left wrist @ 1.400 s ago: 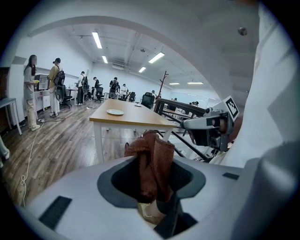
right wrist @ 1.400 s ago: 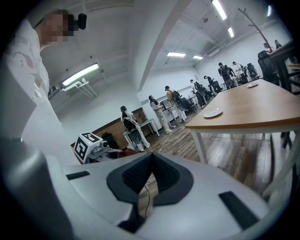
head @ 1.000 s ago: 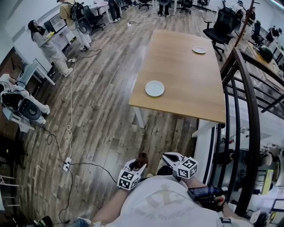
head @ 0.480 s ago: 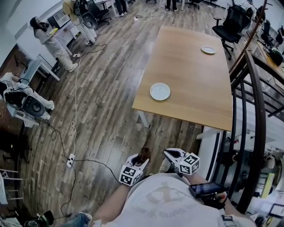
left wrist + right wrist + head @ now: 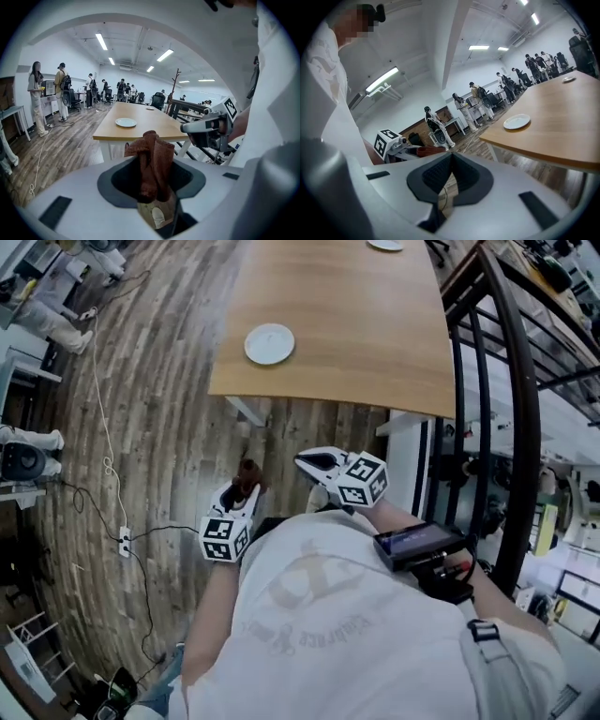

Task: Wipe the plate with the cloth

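My left tongs (image 5: 152,197) are pinched in on the cloth (image 5: 151,157), a rust-brown bundle that stands up out of the jaws in loose folds (its lower end sits down in the dark throat between them). From the head view, the left tongs (image 5: 244,495) hang low in front of my chest over the wooden floor (image 5: 159,427), and the cloth (image 5: 247,472) pokes forward from the tip.

My right tongs (image 5: 449,178) have their jaws drawn together. The dark pads meet at the tip with nothing between them. In the head view the right tongs (image 5: 317,463) sit just beside the left pair, not touching it or anything else.

The plate (image 5: 269,343) lies on the table (image 5: 375,315) ahead of me, near the front left corner and well apart from both tongs. A second plate (image 5: 385,244) sits at the table's far end.
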A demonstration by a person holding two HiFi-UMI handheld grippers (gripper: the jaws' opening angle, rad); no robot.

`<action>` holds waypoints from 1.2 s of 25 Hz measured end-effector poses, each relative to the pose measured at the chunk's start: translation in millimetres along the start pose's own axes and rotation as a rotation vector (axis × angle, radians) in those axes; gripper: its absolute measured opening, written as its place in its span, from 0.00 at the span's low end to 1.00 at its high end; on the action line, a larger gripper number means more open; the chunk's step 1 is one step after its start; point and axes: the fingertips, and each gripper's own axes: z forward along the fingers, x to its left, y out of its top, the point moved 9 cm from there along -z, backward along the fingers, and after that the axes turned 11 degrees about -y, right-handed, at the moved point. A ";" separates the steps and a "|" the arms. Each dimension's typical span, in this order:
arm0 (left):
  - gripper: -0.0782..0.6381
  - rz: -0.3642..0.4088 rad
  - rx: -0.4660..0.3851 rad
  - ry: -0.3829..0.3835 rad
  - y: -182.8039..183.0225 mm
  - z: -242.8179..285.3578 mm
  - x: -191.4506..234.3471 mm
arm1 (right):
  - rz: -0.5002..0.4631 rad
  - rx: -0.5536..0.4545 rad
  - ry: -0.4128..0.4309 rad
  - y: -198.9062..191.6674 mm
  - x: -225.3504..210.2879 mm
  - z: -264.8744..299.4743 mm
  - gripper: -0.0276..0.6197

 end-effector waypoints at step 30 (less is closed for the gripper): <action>0.35 0.089 0.051 -0.213 95.7 84.8 167.5 | 0.101 -0.054 -0.303 66.6 -75.1 90.3 0.06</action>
